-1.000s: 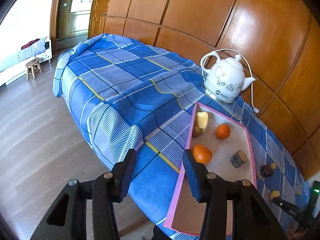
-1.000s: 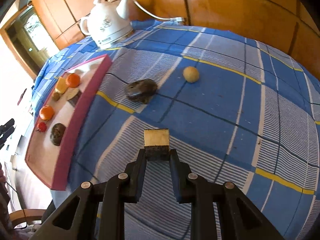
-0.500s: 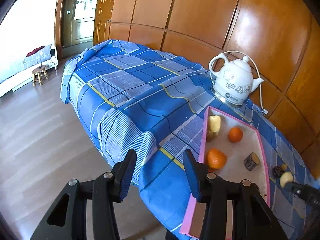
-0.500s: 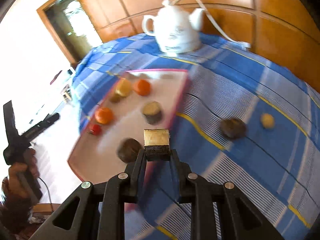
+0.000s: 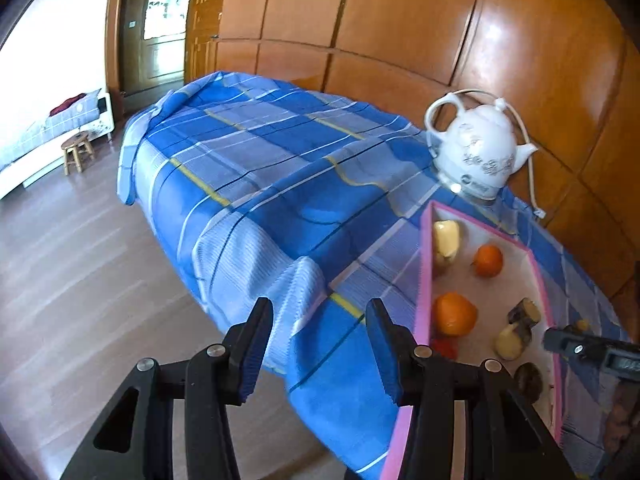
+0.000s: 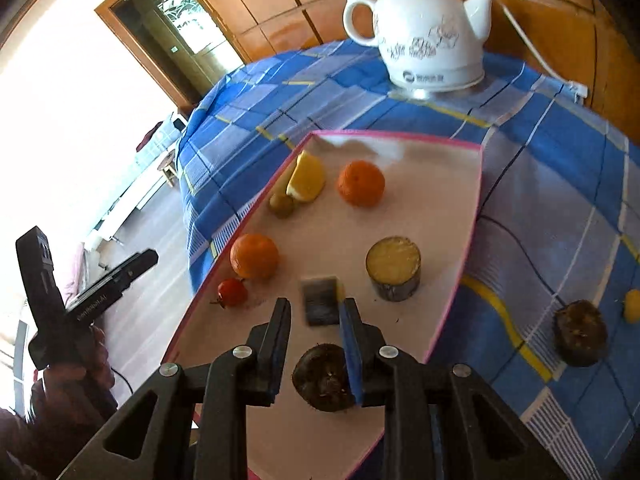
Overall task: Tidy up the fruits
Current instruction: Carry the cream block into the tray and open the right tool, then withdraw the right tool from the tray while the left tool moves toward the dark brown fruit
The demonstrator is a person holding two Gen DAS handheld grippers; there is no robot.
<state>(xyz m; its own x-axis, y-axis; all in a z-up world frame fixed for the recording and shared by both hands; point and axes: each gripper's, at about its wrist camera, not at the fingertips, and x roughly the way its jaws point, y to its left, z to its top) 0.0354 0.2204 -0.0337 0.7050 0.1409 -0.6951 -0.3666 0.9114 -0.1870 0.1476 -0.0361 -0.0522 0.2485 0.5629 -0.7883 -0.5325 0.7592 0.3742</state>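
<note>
A pink-rimmed tray [image 6: 452,300] lies on the blue checked cloth. My right gripper [image 6: 316,312] is open above the tray. A dark, yellow-edged fruit chunk [image 6: 322,305], blurred, is between its fingertips, free of the pads. On the tray are two oranges [image 6: 361,183] [image 6: 254,256], a yellow wedge [image 6: 307,178], a small red fruit [image 6: 232,292], a cut cylinder piece [image 6: 394,268] and a dark round fruit [image 6: 322,378]. My left gripper [image 5: 318,354] is open and empty beyond the table edge. The tray [image 5: 424,280] sits to its right.
A white kettle [image 6: 424,36] with a cord stands behind the tray. A dark fruit [image 6: 580,332] and a small yellow one [image 6: 633,306] lie on the cloth at the right. The wooden wall runs behind. The floor drops off left of the table.
My right gripper moved from the cloth to over the tray and opened, releasing the chunk. My left gripper drifted left, away from the tray.
</note>
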